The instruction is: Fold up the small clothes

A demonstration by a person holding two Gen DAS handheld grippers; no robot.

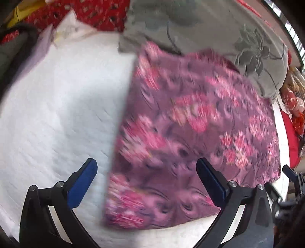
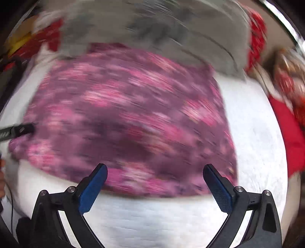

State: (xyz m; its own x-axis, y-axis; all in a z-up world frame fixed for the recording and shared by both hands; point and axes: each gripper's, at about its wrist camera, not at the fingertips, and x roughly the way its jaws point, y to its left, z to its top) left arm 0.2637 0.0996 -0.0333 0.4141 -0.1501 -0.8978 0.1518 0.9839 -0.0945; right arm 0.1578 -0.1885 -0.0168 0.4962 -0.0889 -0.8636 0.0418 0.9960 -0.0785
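A purple-and-pink floral cloth point(image 1: 190, 122) lies flat on a white bed point(image 1: 57, 114), already squared into a rough rectangle, as both grippers hang over it with nothing in their grasp. The left gripper point(image 1: 146, 171) has its jaws spread wide, straddling the cloth's left edge near the corner closest to the camera: one blue pad point(image 1: 82, 187) sits over bare sheet, the other over the print. The right gripper point(image 2: 155, 177) is likewise released, its jaws parted above the cloth's near edge, right of the middle. Neither gripper appears to touch the fabric, though motion blur, heaviest in the right wrist view, makes contact hard to rule out.

The work looks to be between folds: the cloth lies spread and smooth, with no lifted edge. The next move likely calls for each gripper to drop onto a near corner, pinch through the layers, and carry that edge toward the far side, keeping the two corners level so the crease runs straight.

A grey flowered pillow point(image 1: 228, 38) overlaps the cloth's far edge, and could snag a fold carried that way. Red bedding point(image 1: 95, 11) lies beyond.
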